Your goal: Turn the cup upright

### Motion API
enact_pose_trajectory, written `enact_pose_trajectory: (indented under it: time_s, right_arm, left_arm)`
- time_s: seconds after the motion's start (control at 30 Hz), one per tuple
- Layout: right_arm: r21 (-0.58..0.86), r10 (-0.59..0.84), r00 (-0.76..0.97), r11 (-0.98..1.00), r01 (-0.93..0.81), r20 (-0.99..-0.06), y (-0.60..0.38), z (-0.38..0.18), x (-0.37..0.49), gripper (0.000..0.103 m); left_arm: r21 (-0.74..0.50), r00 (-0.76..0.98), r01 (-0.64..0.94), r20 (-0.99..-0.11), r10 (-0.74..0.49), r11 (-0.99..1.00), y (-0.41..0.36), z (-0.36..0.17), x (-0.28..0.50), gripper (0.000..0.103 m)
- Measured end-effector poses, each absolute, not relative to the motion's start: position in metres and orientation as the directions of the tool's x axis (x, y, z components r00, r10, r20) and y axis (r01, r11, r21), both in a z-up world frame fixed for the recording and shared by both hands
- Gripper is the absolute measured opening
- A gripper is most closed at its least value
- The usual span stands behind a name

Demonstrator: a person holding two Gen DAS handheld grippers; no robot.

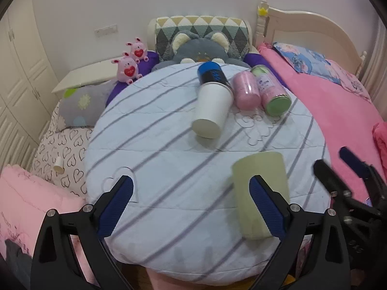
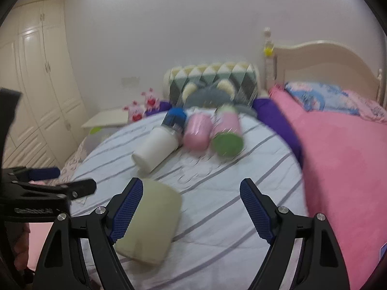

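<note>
Pale green cup lying on its side on a striped quilted cushion

The smooth, tapered cup (image 1: 260, 193) lies at lower right; past it, one white cup (image 1: 211, 111) and three cans. Left gripper (image 1: 191, 205) and right gripper (image 2: 191, 212) both spread wide, ribbed blue pads bare.

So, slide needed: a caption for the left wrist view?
Open left gripper beside a pale green cup lying on a striped round cushion.
</note>
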State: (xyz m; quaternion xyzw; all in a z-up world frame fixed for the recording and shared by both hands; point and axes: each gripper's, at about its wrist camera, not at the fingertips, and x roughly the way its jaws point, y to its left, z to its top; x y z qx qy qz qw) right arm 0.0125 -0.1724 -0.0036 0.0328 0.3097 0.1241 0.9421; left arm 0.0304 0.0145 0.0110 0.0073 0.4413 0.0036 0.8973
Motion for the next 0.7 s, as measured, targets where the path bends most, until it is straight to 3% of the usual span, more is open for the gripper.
enact_pose_trajectory:
  time_s: [0.43, 0.7]
  right_arm:
    - [0.068, 0.141, 0.623, 0.988, -0.139, -0.77, -0.104, -0.032, 0.054, 0.084]
    - [0.052, 0.084, 0.434, 0.995, -0.085, -0.897, -0.089, -0.05, 0.094, 0.084]
  left_arm:
    - [-0.06, 0.588, 0.023, -0.806, -0.062, 0.998, 0.077, -0.007, 0.05, 0.098]
    - [-0.104, 0.561, 0.039, -0.821, -0.108, 0.994, 0.1, -0.024, 0.078, 0.098]
